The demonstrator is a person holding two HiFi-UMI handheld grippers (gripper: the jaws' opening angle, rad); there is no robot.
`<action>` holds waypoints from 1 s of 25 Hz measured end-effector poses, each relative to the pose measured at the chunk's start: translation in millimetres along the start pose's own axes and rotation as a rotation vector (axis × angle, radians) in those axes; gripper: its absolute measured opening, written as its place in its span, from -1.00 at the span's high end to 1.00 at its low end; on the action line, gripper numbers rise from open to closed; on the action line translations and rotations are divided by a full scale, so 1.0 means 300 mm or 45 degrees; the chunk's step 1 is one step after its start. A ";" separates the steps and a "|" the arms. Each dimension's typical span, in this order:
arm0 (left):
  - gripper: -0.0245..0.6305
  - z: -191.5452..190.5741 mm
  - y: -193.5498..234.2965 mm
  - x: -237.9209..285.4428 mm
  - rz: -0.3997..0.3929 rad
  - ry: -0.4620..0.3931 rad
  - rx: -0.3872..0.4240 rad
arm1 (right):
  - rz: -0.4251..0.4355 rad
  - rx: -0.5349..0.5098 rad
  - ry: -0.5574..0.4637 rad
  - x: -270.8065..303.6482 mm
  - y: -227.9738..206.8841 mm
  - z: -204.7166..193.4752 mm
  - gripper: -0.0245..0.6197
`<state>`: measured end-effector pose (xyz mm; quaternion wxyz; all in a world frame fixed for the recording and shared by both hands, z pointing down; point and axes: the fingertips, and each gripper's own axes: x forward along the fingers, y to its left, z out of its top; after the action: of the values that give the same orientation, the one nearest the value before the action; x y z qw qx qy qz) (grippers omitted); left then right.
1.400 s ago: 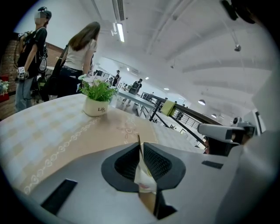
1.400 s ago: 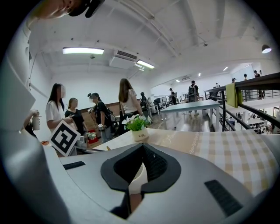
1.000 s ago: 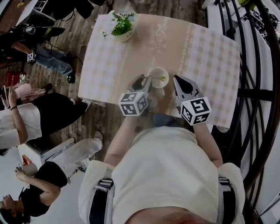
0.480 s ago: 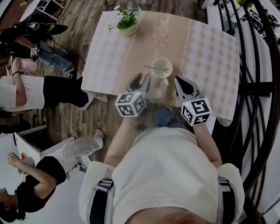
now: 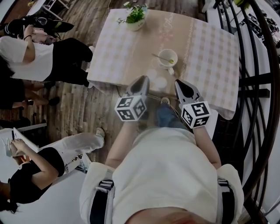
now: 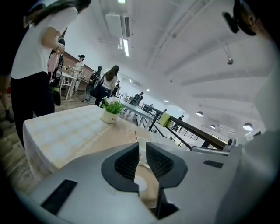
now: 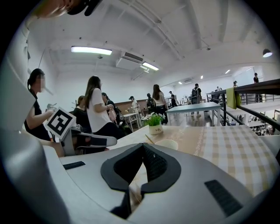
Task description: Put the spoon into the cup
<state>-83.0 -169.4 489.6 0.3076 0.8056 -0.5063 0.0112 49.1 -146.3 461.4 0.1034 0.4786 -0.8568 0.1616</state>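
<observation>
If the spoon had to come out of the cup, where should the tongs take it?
Probably the bare handle end of the spoon, coming from the left of the head view: it leans out over the rim of the cup there, while the bowl sits inside.

Café or canteen hall: checked tablecloth (image 5: 210, 48), potted plant (image 5: 136, 16), more tables (image 7: 199, 107), railing (image 7: 249, 89), strip lights (image 7: 92, 50).

The tabletop (image 5: 214, 48) is covered in pale beige-and-white checks, with a tan band (image 5: 170, 33) down its middle edged in white lace patterning. The cup (image 5: 167, 57) is white. The plant (image 5: 136, 13) is green, its pot (image 5: 136, 24) white. The floor (image 5: 83, 109) is brown wood planking.
</observation>
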 end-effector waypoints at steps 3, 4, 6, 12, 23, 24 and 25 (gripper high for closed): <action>0.84 -0.004 -0.014 -0.085 0.000 -0.024 0.005 | 0.006 -0.009 -0.009 -0.044 0.062 -0.010 0.92; 0.86 -0.007 -0.020 -0.114 -0.001 -0.029 0.007 | 0.008 -0.009 -0.012 -0.059 0.083 -0.013 0.92; 0.88 -0.016 -0.033 -0.165 -0.007 -0.035 0.011 | 0.014 -0.007 -0.015 -0.087 0.121 -0.021 0.92; 0.89 -0.038 -0.081 -0.287 -0.018 -0.047 0.043 | 0.042 -0.013 -0.037 -0.156 0.209 -0.034 0.92; 0.90 -0.068 -0.139 -0.508 0.004 -0.119 0.053 | 0.114 -0.062 -0.073 -0.294 0.345 -0.057 0.92; 0.90 -0.073 -0.140 -0.523 0.007 -0.124 0.050 | 0.119 -0.067 -0.071 -0.303 0.355 -0.061 0.92; 0.90 -0.077 -0.142 -0.538 0.007 -0.128 0.046 | 0.123 -0.074 -0.069 -0.313 0.364 -0.065 0.92</action>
<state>-119.6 -14.5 434.5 0.2670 0.8091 -0.5231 -0.0194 5.0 -11.7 428.8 0.0861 0.4377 -0.8857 0.1286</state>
